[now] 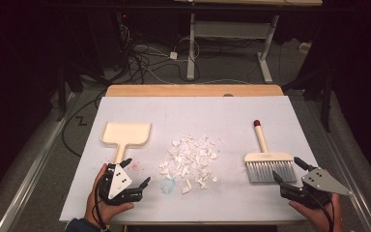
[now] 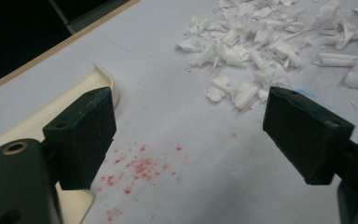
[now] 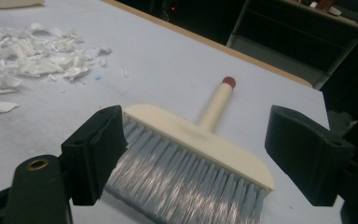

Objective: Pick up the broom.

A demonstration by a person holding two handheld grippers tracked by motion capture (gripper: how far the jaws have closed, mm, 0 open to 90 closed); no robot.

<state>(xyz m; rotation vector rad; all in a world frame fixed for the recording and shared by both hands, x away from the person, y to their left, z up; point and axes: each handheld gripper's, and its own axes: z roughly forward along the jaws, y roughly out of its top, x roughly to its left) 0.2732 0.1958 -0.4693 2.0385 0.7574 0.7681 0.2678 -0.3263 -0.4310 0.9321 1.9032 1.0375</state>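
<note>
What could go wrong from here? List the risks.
1. The paper scraps lie loose and light; a fast sweep with the brush could scatter them off the white sheet.
2. The left gripper hangs open right by the dustpan handle and might nudge it away.
3. The brush's round handle may twist in the open right gripper.

Dustpan point(image 1: 125, 134) left, scraps point(image 1: 189, 159) in the middle, brush point(image 1: 267, 162) right — all on the table point(image 1: 193, 113)

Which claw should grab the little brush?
The right claw, probably. It sits open just beside the brush, with the grey bristles between its jaws in its own view. The left claw is by the dustpan.
</note>
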